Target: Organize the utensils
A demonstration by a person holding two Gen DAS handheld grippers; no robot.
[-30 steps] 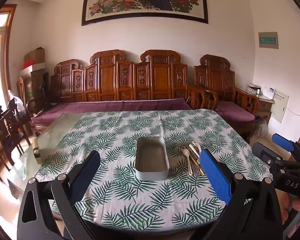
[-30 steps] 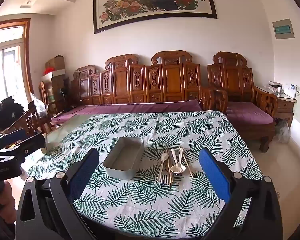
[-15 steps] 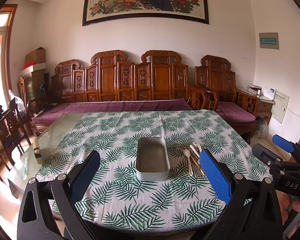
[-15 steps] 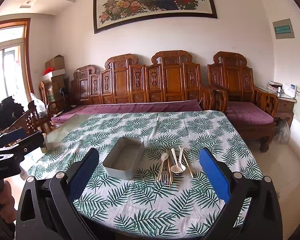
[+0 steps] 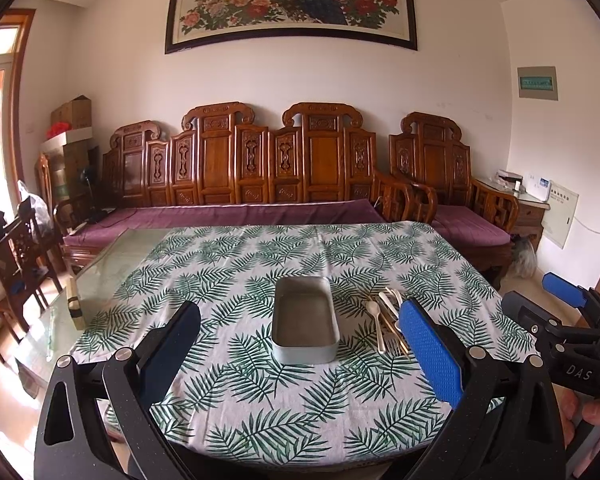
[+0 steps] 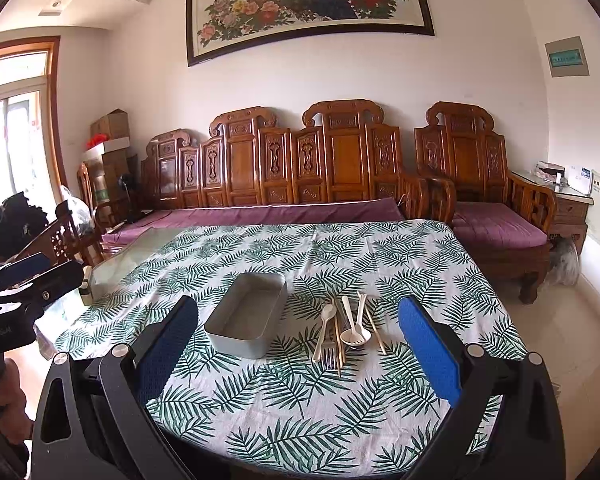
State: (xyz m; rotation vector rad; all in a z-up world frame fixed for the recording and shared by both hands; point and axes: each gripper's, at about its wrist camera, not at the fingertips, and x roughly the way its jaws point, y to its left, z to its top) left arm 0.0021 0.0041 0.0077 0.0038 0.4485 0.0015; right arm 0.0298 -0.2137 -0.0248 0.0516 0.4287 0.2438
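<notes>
An empty grey metal box (image 5: pixel 305 326) (image 6: pixel 247 322) sits on the leaf-print tablecloth (image 5: pixel 260 264). Just right of it lies a pile of utensils (image 5: pixel 385 322) (image 6: pixel 346 330): cream spoons, a metal fork and wooden chopsticks. My left gripper (image 5: pixel 298 350) is open and empty, held above the near table edge in front of the box. My right gripper (image 6: pixel 298 350) is open and empty, held above the near edge in front of the utensils. Each gripper shows at the edge of the other's view, the right one (image 5: pixel 568 320) and the left one (image 6: pixel 24 280).
The table's left part is bare glass (image 5: pixel 100 280) with a small wooden block (image 5: pixel 75 306) on it. A carved wooden sofa (image 5: pixel 260 184) stands behind the table, chairs (image 5: pixel 16 264) stand at the left and an armchair (image 6: pixel 492 200) at the right.
Almost nothing; both views have shifted very slightly, and both grippers stay open.
</notes>
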